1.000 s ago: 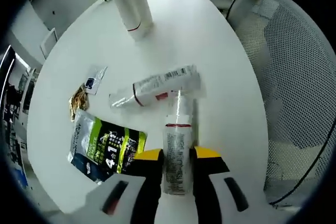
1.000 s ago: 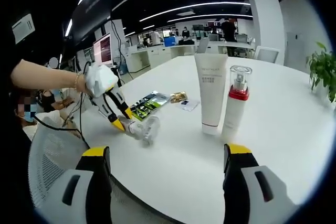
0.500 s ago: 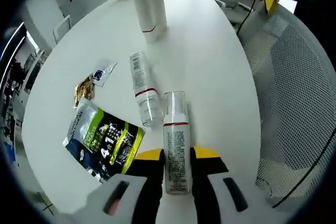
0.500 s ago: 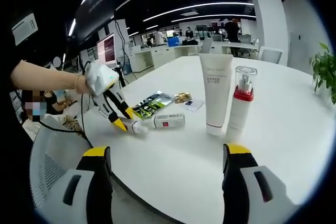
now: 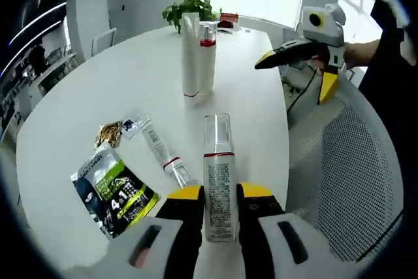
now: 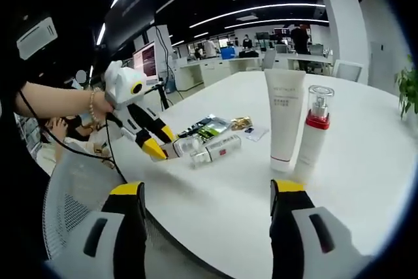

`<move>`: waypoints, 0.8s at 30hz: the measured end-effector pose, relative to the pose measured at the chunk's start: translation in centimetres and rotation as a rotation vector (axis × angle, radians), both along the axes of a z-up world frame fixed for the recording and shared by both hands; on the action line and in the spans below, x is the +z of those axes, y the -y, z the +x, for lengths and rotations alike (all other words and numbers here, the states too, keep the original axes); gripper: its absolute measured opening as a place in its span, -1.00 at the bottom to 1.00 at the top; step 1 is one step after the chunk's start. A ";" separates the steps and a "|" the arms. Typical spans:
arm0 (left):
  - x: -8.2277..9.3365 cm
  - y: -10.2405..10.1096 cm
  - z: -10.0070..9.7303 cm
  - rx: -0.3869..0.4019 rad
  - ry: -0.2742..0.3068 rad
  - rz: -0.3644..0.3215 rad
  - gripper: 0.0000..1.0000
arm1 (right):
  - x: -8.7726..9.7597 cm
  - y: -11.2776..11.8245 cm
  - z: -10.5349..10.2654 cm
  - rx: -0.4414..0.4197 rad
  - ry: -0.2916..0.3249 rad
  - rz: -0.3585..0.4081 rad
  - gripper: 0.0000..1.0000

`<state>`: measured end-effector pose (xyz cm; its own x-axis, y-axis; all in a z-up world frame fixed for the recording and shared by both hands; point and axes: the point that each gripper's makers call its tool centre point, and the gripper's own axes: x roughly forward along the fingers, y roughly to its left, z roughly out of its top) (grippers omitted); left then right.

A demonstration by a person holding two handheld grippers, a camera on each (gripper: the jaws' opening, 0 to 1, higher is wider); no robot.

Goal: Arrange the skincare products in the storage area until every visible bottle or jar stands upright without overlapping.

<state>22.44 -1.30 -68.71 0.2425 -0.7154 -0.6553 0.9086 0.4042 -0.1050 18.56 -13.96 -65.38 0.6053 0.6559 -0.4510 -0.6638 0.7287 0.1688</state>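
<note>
My left gripper [image 5: 221, 193] is shut on a clear pump bottle [image 5: 217, 178] with a red band, held off the table and pointing forward. A second clear bottle [image 5: 166, 155] lies on its side on the white table [image 5: 248, 115], just left of the held one. Farther off, a white tube [image 5: 190, 57] and a red-collared pump bottle [image 5: 207, 53] stand upright side by side; in the right gripper view the tube [image 6: 284, 122] and bottle [image 6: 314, 135] stand at the right. My right gripper [image 6: 208, 191] is open above the table's near edge, with nothing between its fingers. The left gripper [image 6: 157, 142] shows there at the left.
A green sachet pack [image 5: 114, 191] and two small sachets [image 5: 111, 134] lie left of the fallen bottle. A grey mesh chair [image 5: 346, 181] stands by the table's edge. A potted plant [image 5: 189, 6] sits at the far end. The right gripper [image 5: 300, 53] hovers at upper right.
My left gripper has lifted and levelled with the pump bottle still in it. The lying bottle has swung from crosswise to lengthwise. The right gripper has barely moved.
</note>
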 end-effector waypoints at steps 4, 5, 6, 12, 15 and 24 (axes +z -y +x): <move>1.4 1.8 -0.4 0.010 -0.009 -0.096 -0.51 | 0.7 -0.6 -0.2 0.023 -0.001 0.062 0.46; 2.0 2.2 -0.7 0.014 -0.011 -0.117 -0.51 | 1.0 -0.9 -0.4 0.039 -0.003 0.091 0.45; 2.4 2.6 -0.9 0.015 -0.012 -0.137 -0.51 | 1.3 -1.1 -0.4 0.050 -0.006 0.119 0.43; 5.3 6.3 -3.0 -0.001 -0.036 -0.265 -0.51 | 3.4 -1.5 -0.3 0.056 -0.035 0.317 0.12; 6.5 7.5 -3.4 0.000 -0.054 -0.349 -0.51 | 4.2 -0.9 0.0 0.038 -0.035 0.364 0.08; 8.5 9.3 -4.1 0.005 -0.071 -0.461 -0.51 | 7.4 -0.4 1.2 0.010 -0.033 0.537 -0.15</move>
<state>18.34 -10.62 -60.22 0.2132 -0.9347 -0.2845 0.8907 0.3056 -0.3365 19.77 -13.56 -58.01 0.5888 0.8053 -0.0690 -0.6585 0.5274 0.5369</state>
